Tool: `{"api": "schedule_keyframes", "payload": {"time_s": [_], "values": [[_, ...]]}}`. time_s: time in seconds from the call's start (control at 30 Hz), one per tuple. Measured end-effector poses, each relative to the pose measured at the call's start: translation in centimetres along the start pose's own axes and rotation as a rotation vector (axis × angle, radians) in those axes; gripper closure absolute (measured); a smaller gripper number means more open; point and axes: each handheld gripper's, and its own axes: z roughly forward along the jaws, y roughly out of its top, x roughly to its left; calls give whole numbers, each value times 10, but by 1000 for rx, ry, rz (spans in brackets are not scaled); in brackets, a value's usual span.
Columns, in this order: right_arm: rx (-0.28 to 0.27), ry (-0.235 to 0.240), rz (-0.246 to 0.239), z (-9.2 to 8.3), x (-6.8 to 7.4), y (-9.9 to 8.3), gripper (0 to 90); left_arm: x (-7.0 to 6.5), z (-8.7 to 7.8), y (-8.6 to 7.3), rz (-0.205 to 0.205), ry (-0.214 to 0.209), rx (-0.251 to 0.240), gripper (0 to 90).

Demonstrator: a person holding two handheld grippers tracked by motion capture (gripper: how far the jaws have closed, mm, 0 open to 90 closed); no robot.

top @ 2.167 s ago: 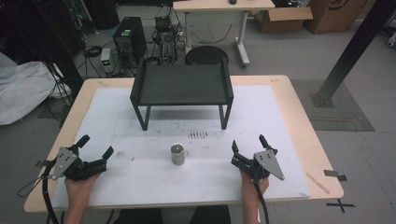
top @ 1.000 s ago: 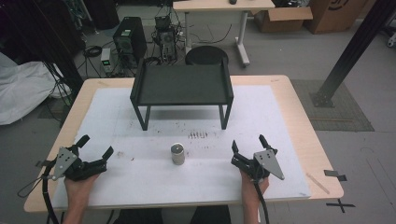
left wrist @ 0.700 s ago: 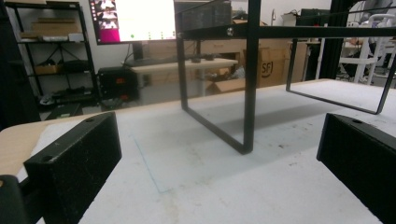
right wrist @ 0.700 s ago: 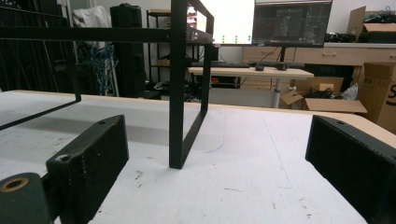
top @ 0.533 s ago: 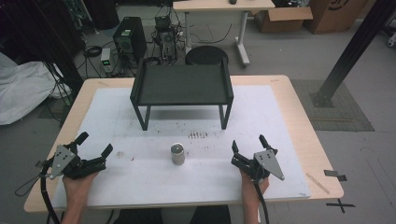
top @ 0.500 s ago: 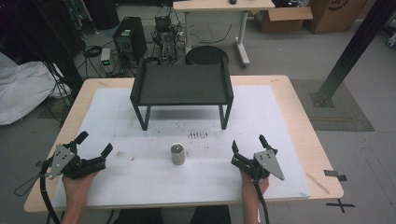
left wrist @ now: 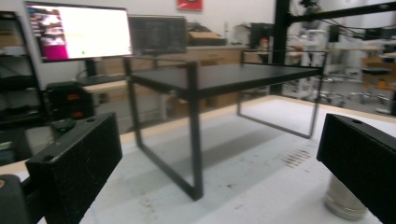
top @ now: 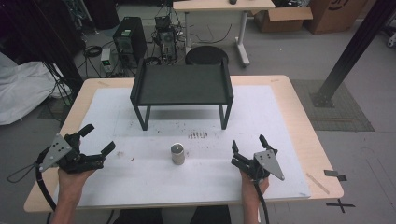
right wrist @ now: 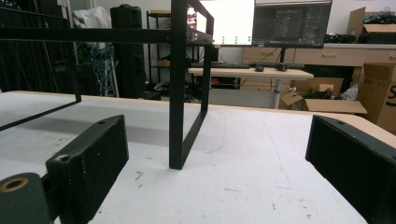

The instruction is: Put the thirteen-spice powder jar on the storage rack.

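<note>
A small metal cylinder stands upright on the white mat, in front of a black raised tray stand. My left gripper is held open near the table's front left, well left of the cylinder. Its own view shows the stand ahead, with the cylinder partly hidden behind one jaw. At the front right my right gripper is open and empty, to the right of the cylinder. The right gripper view looks at a front leg of the stand between wide-apart jaws.
The white mat covers most of the wooden table. Dark scuff marks lie just past the cylinder. Behind the table are a round black stool, computer towers and cables. A black post stands at the right.
My left gripper has drifted slightly to the left and away from the table's front edge. The right gripper and the cylinder have stayed put.
</note>
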Motion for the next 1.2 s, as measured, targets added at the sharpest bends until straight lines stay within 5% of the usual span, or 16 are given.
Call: {"api": "schedule_keyframes", "payload": {"time_s": [0.33,0.6,1.2], "values": [[0,0,0,0,0,0,56,-12,13,14,11,-193,45,5],[1,0,-1,0,0,0,56,-32,37,12,30,-337,143,4],[1,0,-1,0,0,0,55,-63,75,-5,26,-423,246,6]]}}
